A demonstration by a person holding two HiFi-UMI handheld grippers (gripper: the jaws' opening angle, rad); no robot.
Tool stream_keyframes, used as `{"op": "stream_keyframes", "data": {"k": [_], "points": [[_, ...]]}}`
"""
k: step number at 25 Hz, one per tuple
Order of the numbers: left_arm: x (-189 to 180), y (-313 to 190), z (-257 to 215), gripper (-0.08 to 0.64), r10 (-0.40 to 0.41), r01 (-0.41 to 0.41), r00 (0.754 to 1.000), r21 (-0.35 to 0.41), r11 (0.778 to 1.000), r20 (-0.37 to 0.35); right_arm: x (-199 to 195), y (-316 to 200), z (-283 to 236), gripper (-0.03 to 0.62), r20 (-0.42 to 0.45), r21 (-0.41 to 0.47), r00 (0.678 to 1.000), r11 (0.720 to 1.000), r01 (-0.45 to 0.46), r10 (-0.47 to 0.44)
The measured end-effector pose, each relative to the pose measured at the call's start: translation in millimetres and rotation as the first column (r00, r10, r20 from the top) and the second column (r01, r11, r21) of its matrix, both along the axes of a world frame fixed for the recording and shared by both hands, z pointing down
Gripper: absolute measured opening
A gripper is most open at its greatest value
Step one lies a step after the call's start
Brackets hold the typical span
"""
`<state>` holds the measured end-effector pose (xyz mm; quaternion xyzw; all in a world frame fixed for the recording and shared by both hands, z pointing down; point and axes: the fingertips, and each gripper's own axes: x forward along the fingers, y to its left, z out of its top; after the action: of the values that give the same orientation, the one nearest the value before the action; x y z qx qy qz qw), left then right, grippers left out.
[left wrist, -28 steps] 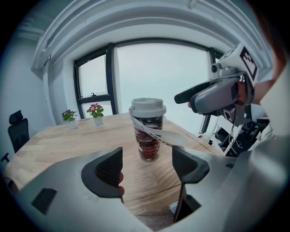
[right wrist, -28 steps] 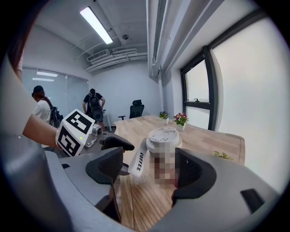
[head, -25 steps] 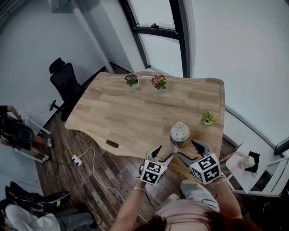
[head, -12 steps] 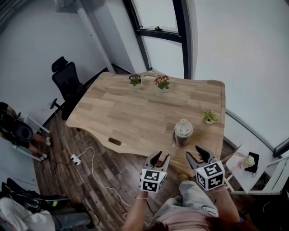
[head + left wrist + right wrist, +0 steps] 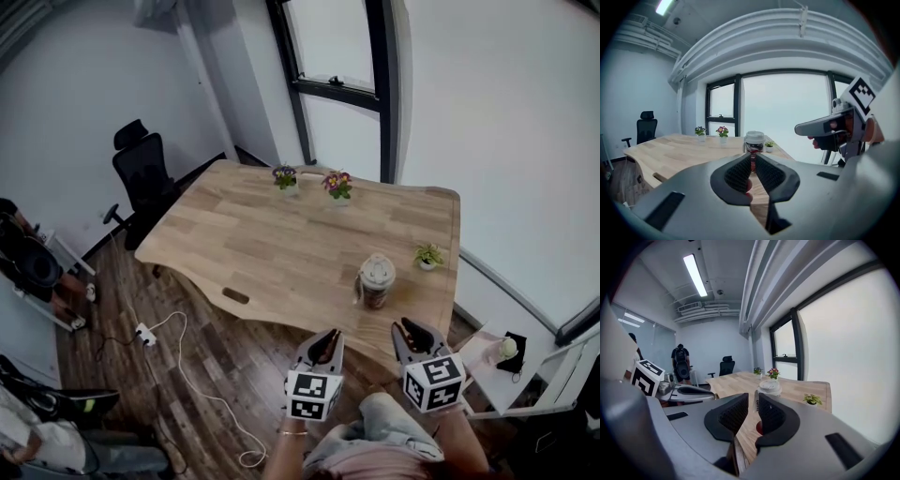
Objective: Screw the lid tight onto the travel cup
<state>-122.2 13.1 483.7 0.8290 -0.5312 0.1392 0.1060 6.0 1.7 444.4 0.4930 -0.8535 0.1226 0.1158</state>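
The travel cup (image 5: 377, 280) stands upright near the front right edge of the wooden table (image 5: 253, 234), its white lid (image 5: 377, 270) on top. It shows ahead in the left gripper view (image 5: 754, 142) and the right gripper view (image 5: 768, 389). My left gripper (image 5: 327, 340) and right gripper (image 5: 409, 330) hang side by side off the table's front edge, well short of the cup. Both pairs of jaws have just been closing, down to a thin slit, with nothing between them (image 5: 753, 161) (image 5: 753, 400).
Two flower pots (image 5: 285, 177) (image 5: 337, 183) stand at the far edge and a small green plant (image 5: 427, 254) behind the cup. An office chair (image 5: 141, 171), a power strip with cable (image 5: 145, 331), a person (image 5: 28, 267) and a side table (image 5: 497, 354) surround the table.
Both grippers have drawn back from the cup, off the table edge, and risen. Their jaws went from wide open to nearly together. The cup has stayed put.
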Motion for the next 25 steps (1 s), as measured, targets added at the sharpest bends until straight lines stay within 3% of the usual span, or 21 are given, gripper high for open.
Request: {"op": "stream_keyframes", "data": {"k": [14, 25], "points": [[22.2, 21.7, -54.2, 0.002, -0.016, 0.018, 0.999, 0.069, 0.997, -0.033, 15.8, 15.2, -27.8, 0.014, 0.032, 0.058, 0.999, 0.998, 0.009, -0.011], [48.1, 60.8, -92.5, 0.002, -0.082, 0.082, 0.997, 0.128, 0.988, -0.006, 45.2, 46.4, -50.7, 0.000, 0.050, 0.096, 0.998, 0.995, 0.034, -0.039]]}}
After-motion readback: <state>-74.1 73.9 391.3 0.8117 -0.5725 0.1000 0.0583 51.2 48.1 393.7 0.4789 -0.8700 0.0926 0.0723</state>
